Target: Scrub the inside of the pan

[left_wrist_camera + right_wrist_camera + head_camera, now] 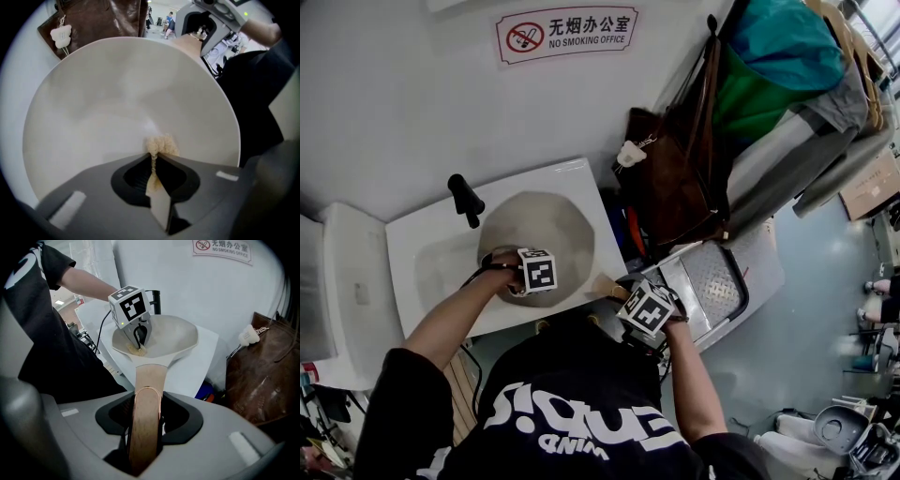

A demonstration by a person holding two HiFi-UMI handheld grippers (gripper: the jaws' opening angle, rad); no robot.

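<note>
Pan location: the pan (546,225) lies on the white surface (422,258) close to its near edge, and its wooden handle (149,380) reaches out past that edge toward the person.
Right grip: the right hand-held gripper (146,420) is clamped on the wooden handle with a jaw on either side, bracing the pan.
Left grip: the left hand-held gripper (154,159) points down into the bowl. Its jaws are pinched together on a small beige scrub pad (161,144), whose tuft touches the pan's inside on the handle side.
Risk, pad pulled out: only a thin strip of the scrub pad sits between the jaws. A hard sideways stroke could probably drag it free, leaving bare jaw tips to scrape the pale lining.
Risk, pan rolling: the handle looks smooth and rounded. Pressing down away from the bowl's centre could twist it inside the right grip or rock the pan.
Risk, pan sliding: the surface looks slick. A push away from the person might shove the pan toward the brown bag (262,376) just beside the surface.
Risk, missed areas: the pad is small against the wide bowl, so the far wall could easily go unscrubbed.
</note>
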